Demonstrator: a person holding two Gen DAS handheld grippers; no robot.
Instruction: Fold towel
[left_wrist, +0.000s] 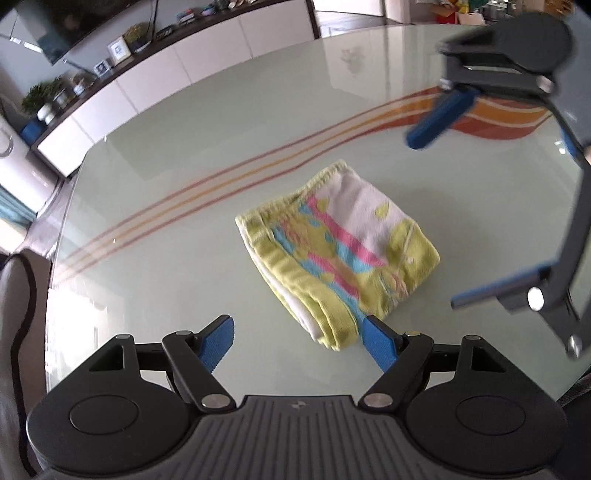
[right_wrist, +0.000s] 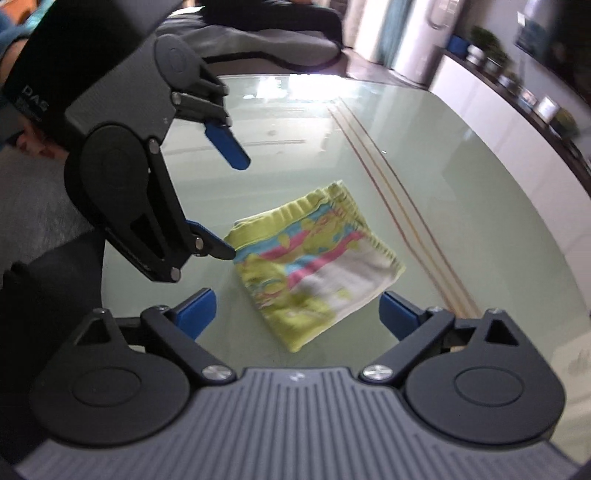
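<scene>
A folded towel (left_wrist: 340, 251), yellow-green with pink, blue and white bands, lies flat on the pale glass table (left_wrist: 184, 184). My left gripper (left_wrist: 299, 343) is open just in front of it. Its right fingertip (left_wrist: 373, 328) is by the towel's near corner, and whether it touches I cannot tell. My right gripper (left_wrist: 437, 221) hovers open at the right, above the towel's right side, with nothing between its fingers. In the right wrist view the towel (right_wrist: 314, 266) lies just beyond my wide-open right gripper (right_wrist: 297, 314), and the left gripper (right_wrist: 236, 208) stands open at the towel's left edge.
Red and orange stripes (left_wrist: 221, 181) run across the table behind the towel. A chair back (left_wrist: 18, 295) stands at the table's left edge. A white sideboard (left_wrist: 184, 62) with plants and frames lines the far wall. A dark sleeve (right_wrist: 44, 295) is at the left.
</scene>
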